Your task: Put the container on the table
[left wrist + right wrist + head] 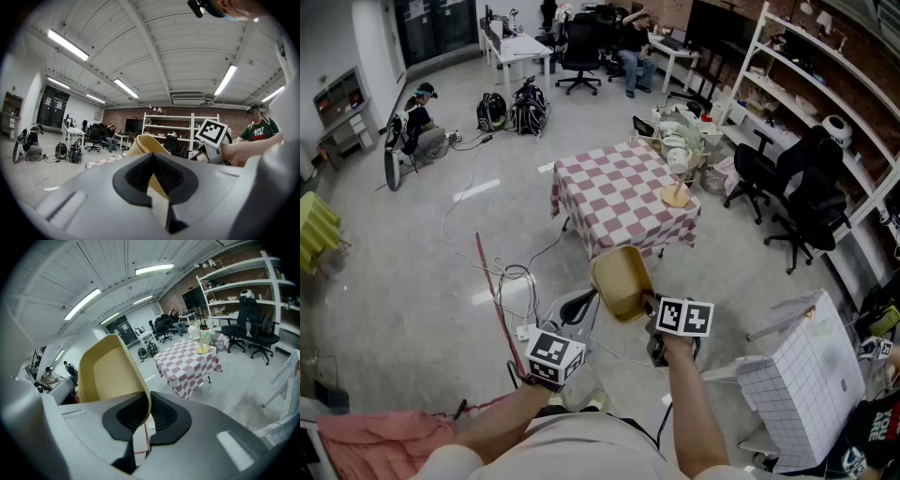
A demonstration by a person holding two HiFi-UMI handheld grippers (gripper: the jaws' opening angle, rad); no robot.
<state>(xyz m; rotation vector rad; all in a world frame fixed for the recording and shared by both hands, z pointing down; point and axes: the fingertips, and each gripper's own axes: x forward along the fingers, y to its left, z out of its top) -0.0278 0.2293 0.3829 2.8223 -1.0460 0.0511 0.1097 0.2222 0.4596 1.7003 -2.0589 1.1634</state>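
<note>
Container [622, 279]: tan, open tub, up in the air over the floor, well short of the checkered table [614, 197]. I read the right gripper [652, 307] as clenched on the tub's thin wall, one pad inside and one outside. The left gripper [577, 307] sits just beside the tub's other side with its jaws parted and gripping nothing. The tub shows beyond their gap.
</note>
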